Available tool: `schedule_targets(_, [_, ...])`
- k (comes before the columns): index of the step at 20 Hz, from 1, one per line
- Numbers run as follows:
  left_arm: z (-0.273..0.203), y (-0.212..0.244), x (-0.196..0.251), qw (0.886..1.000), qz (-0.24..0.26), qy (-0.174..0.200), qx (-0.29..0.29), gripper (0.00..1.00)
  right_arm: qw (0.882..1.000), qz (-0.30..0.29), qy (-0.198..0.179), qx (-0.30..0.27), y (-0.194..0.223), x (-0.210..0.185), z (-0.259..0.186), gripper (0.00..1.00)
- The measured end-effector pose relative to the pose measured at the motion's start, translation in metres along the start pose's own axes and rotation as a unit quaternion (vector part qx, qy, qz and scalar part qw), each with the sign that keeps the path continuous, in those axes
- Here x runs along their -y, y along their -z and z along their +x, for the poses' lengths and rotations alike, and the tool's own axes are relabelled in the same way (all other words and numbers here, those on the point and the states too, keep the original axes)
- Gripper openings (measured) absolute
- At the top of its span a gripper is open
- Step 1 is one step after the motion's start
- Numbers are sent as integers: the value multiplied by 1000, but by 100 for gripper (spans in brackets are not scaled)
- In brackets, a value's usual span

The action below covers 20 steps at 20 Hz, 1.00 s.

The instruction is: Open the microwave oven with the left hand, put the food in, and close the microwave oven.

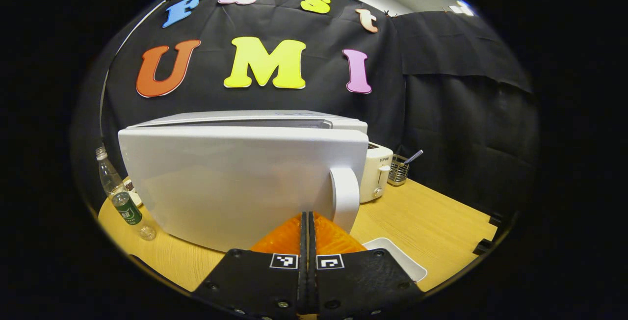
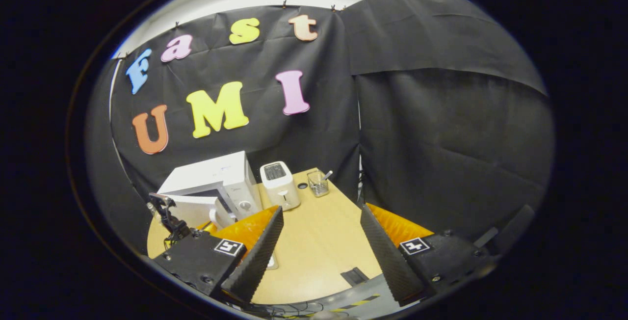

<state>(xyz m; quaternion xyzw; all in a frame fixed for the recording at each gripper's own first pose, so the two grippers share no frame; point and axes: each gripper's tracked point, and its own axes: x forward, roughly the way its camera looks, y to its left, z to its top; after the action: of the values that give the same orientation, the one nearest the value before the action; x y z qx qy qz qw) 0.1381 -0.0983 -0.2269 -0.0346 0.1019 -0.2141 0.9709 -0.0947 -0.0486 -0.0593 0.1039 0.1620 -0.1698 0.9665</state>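
Observation:
The white microwave (image 1: 255, 116) stands at the back of the wooden table, and its door (image 1: 230, 182) is swung partway out toward me. The door's white handle (image 1: 346, 201) is just right of my left gripper (image 1: 308, 219), whose orange-backed fingers are pressed together with nothing between them. In the right gripper view the microwave (image 2: 230, 173) sits far left with its door (image 2: 194, 209) ajar, and the left gripper's black body (image 2: 169, 222) is in front of it. My right gripper (image 2: 321, 226) is held open over the table, empty. A white dish (image 1: 397, 256) lies by the door; I cannot make out its contents.
A cream toaster (image 1: 375, 170) and a wire basket (image 1: 398, 169) holding a utensil stand right of the microwave. A plastic bottle (image 1: 120, 195) stands at its left. Bare wooden tabletop (image 2: 319, 246) spreads in front of the right gripper, up to the booth's black cloth wall.

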Motion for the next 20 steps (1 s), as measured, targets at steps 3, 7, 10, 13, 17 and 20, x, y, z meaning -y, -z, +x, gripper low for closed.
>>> schedule_targets(3, [18, -2, -4, 1000, -11, -12, -3, 0, 1000, 1, 4, -5, 1, -3, 3, 100])
schedule_targets(7, [40, -8, -3, 1000, -13, -24, 1, 10, 1000, -2, 11, -13, 1, -2, 9, 100])
schedule_targets(10, [57, -10, -8, 999, -11, -31, 2, 0, 1000, 12, 7, -17, -3, -7, 13, 100])
schedule_targets(13, [68, -12, -10, 999, -23, -40, 0, 0, 1000, 7, 9, -16, -4, -8, 17, 100])
schedule_targets(17, [70, -12, -10, 999, -30, -44, 5, 0, 1000, 11, 10, -22, -1, -5, 20, 100])
schedule_targets(20, [81, -14, -15, 998, -25, -55, 5, 0, 1000, 14, 4, -24, 2, -9, 21, 100])
